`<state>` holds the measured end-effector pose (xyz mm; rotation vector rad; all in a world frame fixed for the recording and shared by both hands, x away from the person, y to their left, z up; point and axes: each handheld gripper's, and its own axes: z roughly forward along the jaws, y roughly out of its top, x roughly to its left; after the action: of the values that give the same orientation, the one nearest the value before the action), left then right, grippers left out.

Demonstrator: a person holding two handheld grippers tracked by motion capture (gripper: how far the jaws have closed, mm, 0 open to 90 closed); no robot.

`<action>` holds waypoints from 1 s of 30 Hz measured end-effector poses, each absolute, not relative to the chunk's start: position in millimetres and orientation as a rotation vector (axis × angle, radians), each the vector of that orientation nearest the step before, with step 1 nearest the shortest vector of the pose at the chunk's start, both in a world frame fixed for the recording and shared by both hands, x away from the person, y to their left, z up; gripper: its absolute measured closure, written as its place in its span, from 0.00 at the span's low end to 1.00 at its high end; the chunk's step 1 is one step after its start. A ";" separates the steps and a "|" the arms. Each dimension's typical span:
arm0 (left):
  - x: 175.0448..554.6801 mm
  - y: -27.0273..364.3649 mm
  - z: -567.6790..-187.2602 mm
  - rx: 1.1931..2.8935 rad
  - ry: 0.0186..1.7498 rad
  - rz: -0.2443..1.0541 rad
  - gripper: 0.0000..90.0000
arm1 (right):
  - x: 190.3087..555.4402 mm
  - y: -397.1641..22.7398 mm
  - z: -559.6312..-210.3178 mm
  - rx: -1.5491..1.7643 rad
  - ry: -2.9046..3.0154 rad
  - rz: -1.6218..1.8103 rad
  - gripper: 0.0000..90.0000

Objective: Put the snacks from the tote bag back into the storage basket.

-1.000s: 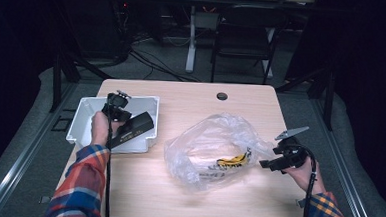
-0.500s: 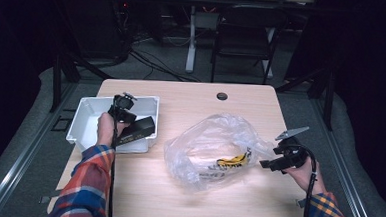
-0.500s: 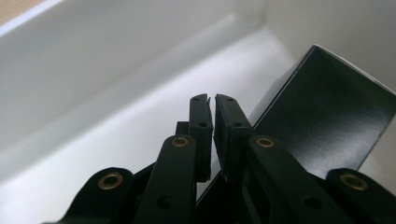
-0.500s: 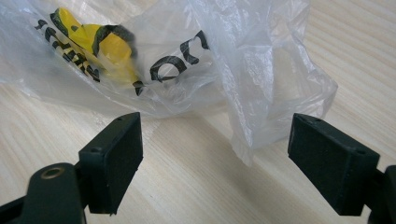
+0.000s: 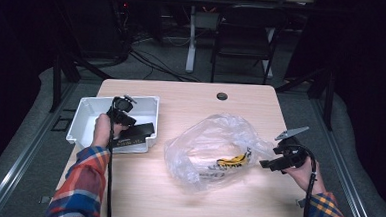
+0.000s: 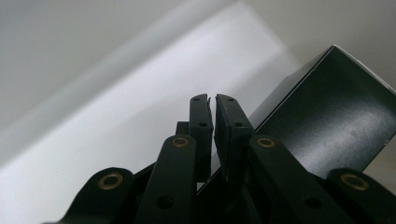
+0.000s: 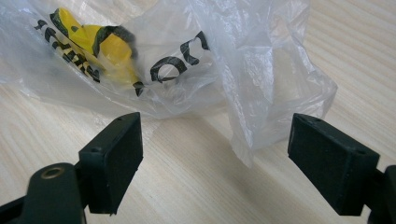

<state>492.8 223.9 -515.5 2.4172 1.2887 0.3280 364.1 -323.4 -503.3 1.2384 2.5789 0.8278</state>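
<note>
Bin [image 5: 88, 114] wall crowds black box [image 5: 135, 132]; bag [image 5: 214, 149] apart.

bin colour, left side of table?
White bin, clearest in the high view.

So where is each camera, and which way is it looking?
High view: above the table, looking forward and down; both forearms and hands show.
Left gripper view: on the left gripper, looking into the white bin past a black box.
Right gripper view: on the right gripper, facing the plastic bag.
Shared: the high and right gripper views both show the bag.
</note>
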 end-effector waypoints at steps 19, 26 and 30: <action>494.1 207.9 -515.7 2.431 1.236 0.311 0.92 | 364.0 -322.7 -502.6 1.233 2.582 0.830 0.20; 494.9 206.5 -516.2 2.457 1.226 0.291 0.93 | 363.9 -324.6 -502.5 1.240 2.577 0.833 0.20; 496.5 205.0 -517.8 2.479 1.233 0.281 0.91 | 364.1 -324.0 -502.4 1.234 2.579 0.825 0.20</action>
<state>496.5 205.0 -517.8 2.4789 1.2326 0.2812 364.1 -324.0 -502.4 1.2341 2.5790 0.8247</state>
